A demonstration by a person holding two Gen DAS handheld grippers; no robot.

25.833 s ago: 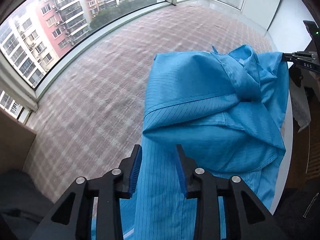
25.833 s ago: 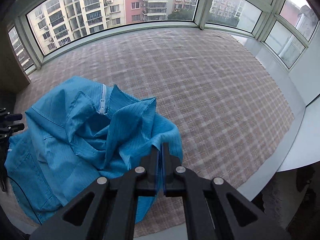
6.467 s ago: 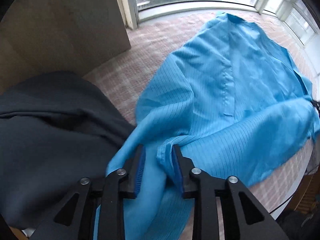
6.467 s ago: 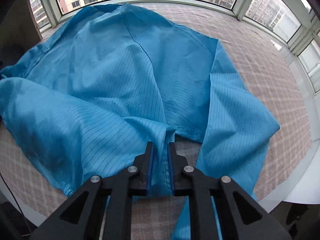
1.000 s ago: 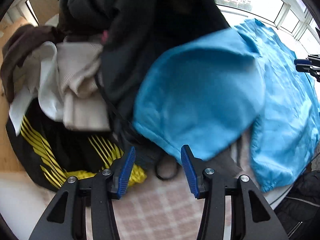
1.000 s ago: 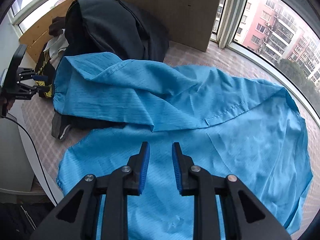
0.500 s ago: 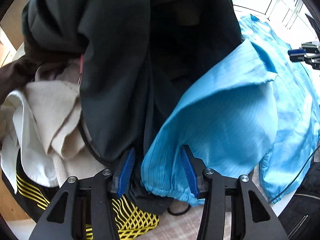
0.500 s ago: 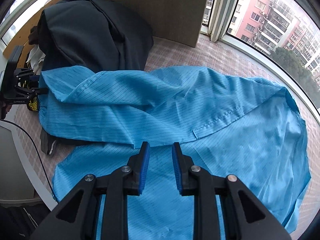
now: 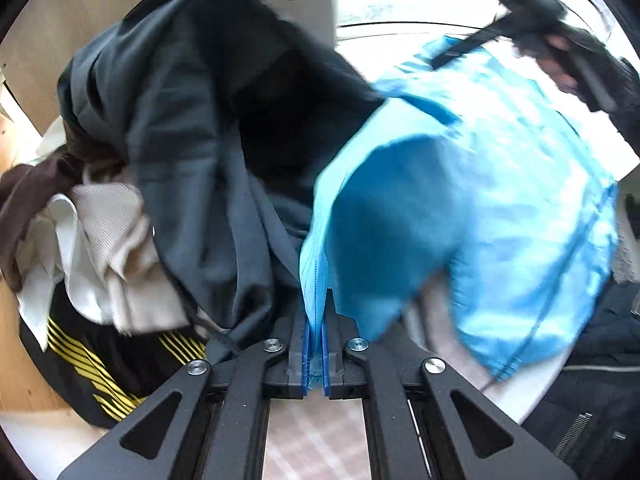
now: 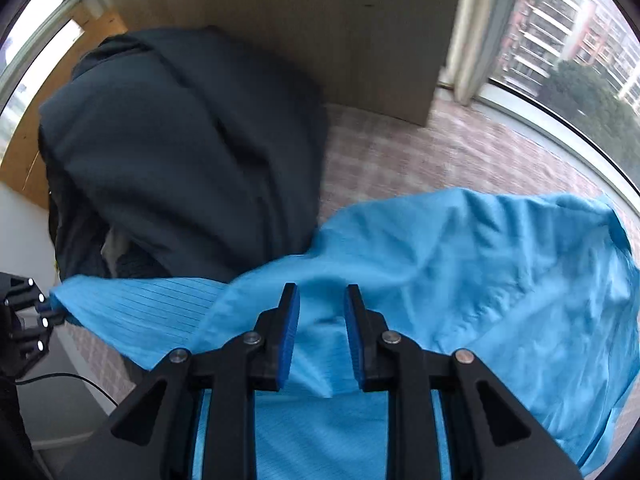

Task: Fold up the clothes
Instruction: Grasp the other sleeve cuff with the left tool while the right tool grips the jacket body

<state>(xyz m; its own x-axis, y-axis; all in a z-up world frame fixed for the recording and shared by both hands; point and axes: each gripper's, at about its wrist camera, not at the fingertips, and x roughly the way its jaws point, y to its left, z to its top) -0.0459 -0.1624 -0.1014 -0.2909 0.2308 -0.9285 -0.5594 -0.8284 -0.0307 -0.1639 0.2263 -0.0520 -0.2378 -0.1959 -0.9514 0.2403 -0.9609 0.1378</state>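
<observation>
Checked tabletop (image 10: pixel 400 160) carries the blue garment (image 10: pixel 460 260), beside a dark clothes pile (image 10: pixel 180 152). My left gripper (image 9: pixel 315 344) pinches its cuff to draw the sleeve across; my right gripper (image 10: pixel 322 336) hovers spread, holding nothing.

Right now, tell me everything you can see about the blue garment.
The blue garment is thin, light blue cloth with fine dark pinstripes and stitched hems. It lies crumpled across the checked tablecloth, its near side overlapping the dark jacket. The left gripper is shut on a gathered edge, lifting it. The right gripper hangs over it with jaws apart, gripping nothing.
</observation>
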